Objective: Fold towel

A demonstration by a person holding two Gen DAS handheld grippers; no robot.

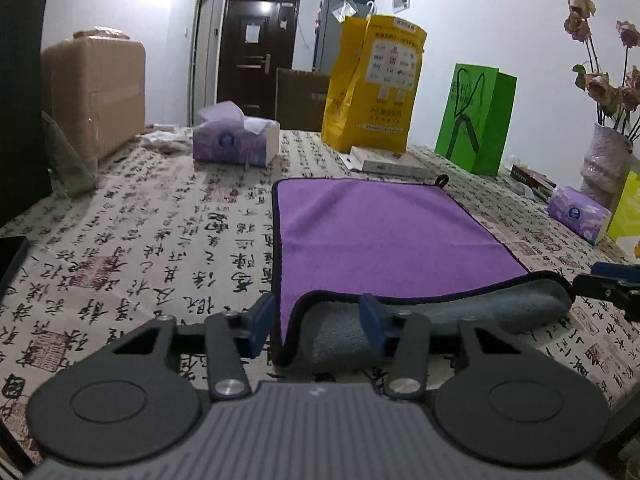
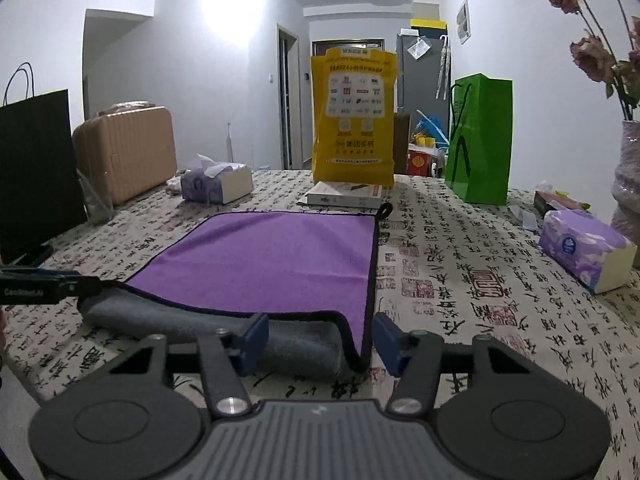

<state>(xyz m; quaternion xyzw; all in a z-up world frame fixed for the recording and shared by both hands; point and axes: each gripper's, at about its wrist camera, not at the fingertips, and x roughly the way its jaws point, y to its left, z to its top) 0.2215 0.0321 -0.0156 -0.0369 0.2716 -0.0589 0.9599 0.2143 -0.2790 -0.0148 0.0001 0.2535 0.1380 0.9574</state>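
A purple towel [image 1: 376, 232] with a grey underside and dark piping lies flat on the table; its near edge is curled over, showing a grey roll [image 1: 440, 320]. My left gripper [image 1: 316, 324] is open, its blue fingers straddling the towel's near left corner. The towel also shows in the right wrist view [image 2: 272, 260], with the grey roll [image 2: 224, 328] along its near edge. My right gripper [image 2: 320, 340] is open, straddling the near right corner. Each gripper's tip shows at the other view's edge.
The table has a calligraphy-print cloth [image 1: 140, 248]. At the back stand a yellow bag [image 2: 354, 116], a green bag [image 2: 480, 140], a flat box [image 2: 344, 196] and a tissue box [image 2: 216, 180]. Another tissue pack [image 2: 584, 252] and a flower vase [image 2: 628, 184] are on the right. A black bag [image 2: 36, 172] and a tan suitcase [image 2: 128, 148] are on the left.
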